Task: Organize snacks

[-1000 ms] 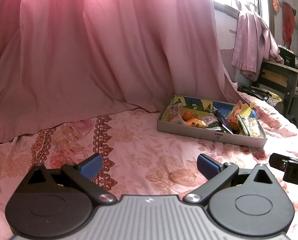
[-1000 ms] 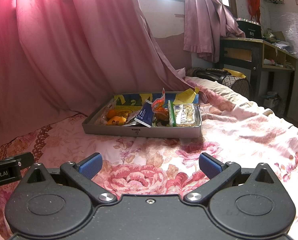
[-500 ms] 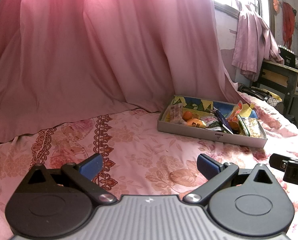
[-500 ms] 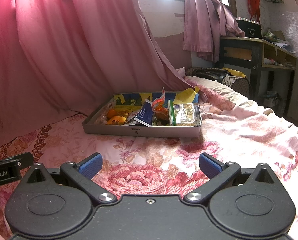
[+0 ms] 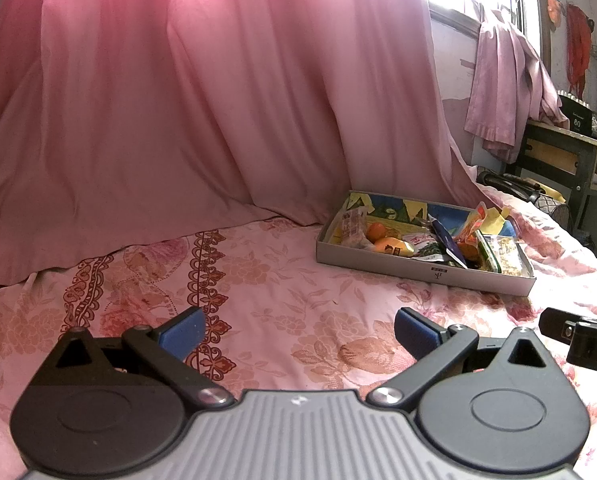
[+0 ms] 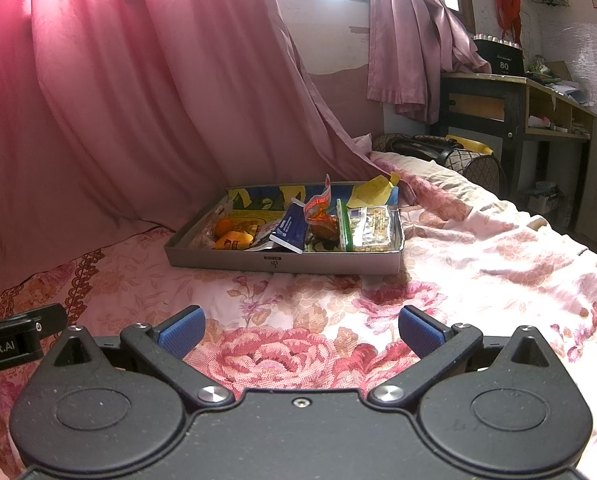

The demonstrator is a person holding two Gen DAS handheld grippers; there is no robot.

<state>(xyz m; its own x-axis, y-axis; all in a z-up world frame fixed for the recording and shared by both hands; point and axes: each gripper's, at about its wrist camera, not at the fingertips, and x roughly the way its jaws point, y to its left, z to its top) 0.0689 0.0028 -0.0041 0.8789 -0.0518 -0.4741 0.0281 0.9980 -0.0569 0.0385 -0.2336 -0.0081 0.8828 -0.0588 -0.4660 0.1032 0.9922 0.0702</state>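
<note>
**Both claws wide apart, snacks heaped in the tray**

The left gripper (image 5: 296, 330) and the right gripper (image 6: 300, 328) both stand with their blue pads spread wide and nothing between them, low over the floral bedspread (image 6: 478, 264) on the near side. The snacks (image 6: 318, 224) all lie in the shallow grey tray (image 6: 282, 263), which sits farther off on the bed: orange pieces at its left end, a dark blue packet leaning in the middle, a red-orange wrapper standing up, a clear bag of pale bits at the right, yellow paper behind. No snack shows loose on the bedspread.

Whether this heap is sorted or waiting to be sorted cannot be told. The risk lies in the soft bed: pressing on the tray could tip it, and the overlapping, slippery packets could slide or drag neighbours out. The pink curtain (image 5: 202, 100) hangs close behind the tray's far edge.
</note>
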